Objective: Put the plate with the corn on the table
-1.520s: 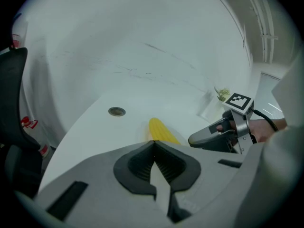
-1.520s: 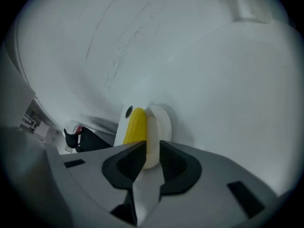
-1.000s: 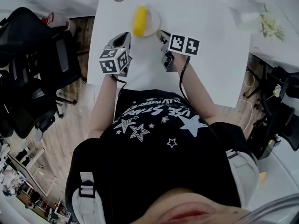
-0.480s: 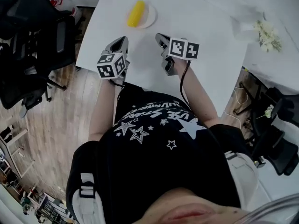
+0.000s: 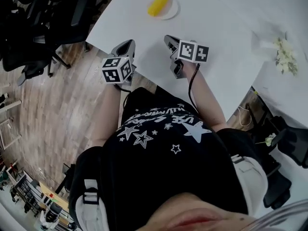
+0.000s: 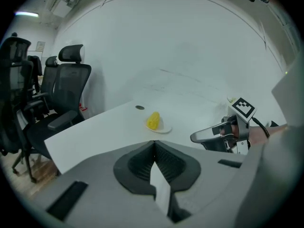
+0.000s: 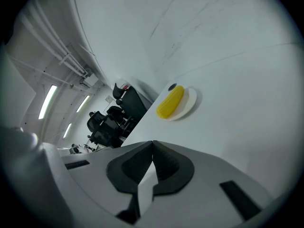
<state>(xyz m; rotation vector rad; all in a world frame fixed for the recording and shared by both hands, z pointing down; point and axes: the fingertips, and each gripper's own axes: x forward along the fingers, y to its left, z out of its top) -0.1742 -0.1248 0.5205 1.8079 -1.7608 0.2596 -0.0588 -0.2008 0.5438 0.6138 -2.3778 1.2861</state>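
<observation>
The yellow corn cob (image 5: 158, 4) lies on a small white plate (image 5: 171, 11) that rests on the white table (image 5: 221, 37), near its far left corner. Both grippers hover over the table's near edge, well short of the plate. My left gripper (image 5: 127, 45) is shut and empty, and so is my right gripper (image 5: 168, 39). In the left gripper view the corn (image 6: 153, 120) and plate (image 6: 164, 128) sit ahead beyond the closed jaw tips (image 6: 153, 143), with the right gripper (image 6: 198, 137) at the right. The right gripper view shows the corn (image 7: 170, 101) on the plate (image 7: 191, 100) past its closed tips (image 7: 152, 143).
Black office chairs (image 5: 43, 18) stand on the wooden floor left of the table. A small bunch of pale flowers (image 5: 285, 54) lies at the table's right end. A round grey grommet (image 6: 139, 107) sits in the tabletop behind the plate.
Both grippers have drawn back from beside the plate toward the near table edge. The plate with the corn stays on the table, now farther from them. The head view has swung.
</observation>
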